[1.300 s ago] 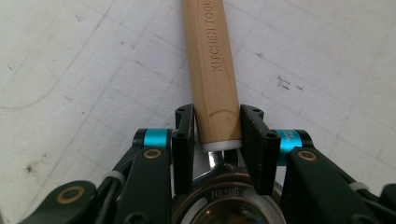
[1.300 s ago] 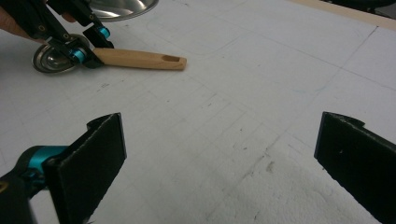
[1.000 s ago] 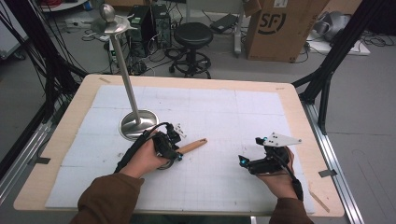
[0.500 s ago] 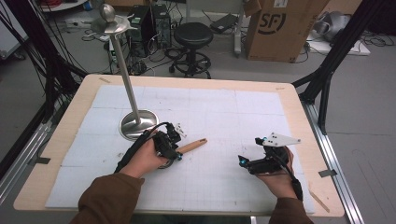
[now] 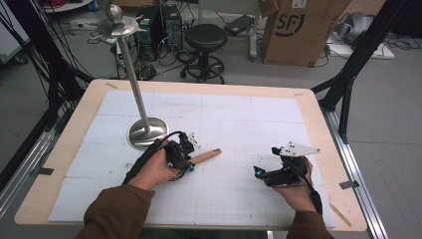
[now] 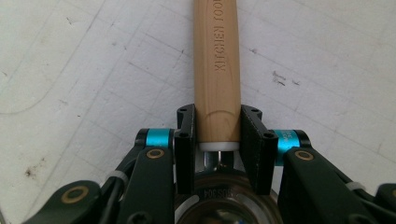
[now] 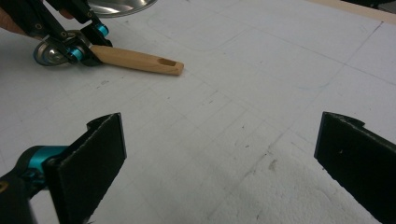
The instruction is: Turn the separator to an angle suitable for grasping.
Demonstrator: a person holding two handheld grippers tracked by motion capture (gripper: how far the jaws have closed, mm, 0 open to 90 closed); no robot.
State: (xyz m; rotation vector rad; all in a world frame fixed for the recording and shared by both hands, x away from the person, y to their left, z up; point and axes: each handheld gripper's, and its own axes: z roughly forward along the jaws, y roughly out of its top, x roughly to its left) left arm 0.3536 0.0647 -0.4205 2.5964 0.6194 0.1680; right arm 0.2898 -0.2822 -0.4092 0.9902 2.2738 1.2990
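Note:
A kitchen tool with a light wooden handle [image 5: 206, 156] [image 6: 217, 60] lies flat on the white gridded mat, just left of centre. My left gripper [image 5: 185, 158] [image 6: 218, 135] is shut on the handle where it meets the tool's steel bowl [image 6: 219, 210]. The handle [image 7: 135, 59] points away from that gripper [image 7: 77, 46] toward the middle of the table. My right gripper [image 5: 260, 173] [image 7: 224, 140] rests low over the mat at the right. Its jaws are wide open with nothing between them, and it points toward the tool.
A tall steel stand with a round base [image 5: 148, 132] rises at the back left, close behind my left hand. The white mat [image 5: 239, 119] covers most of the wooden table [image 5: 318, 104]. A stool and a cardboard box stand on the floor beyond.

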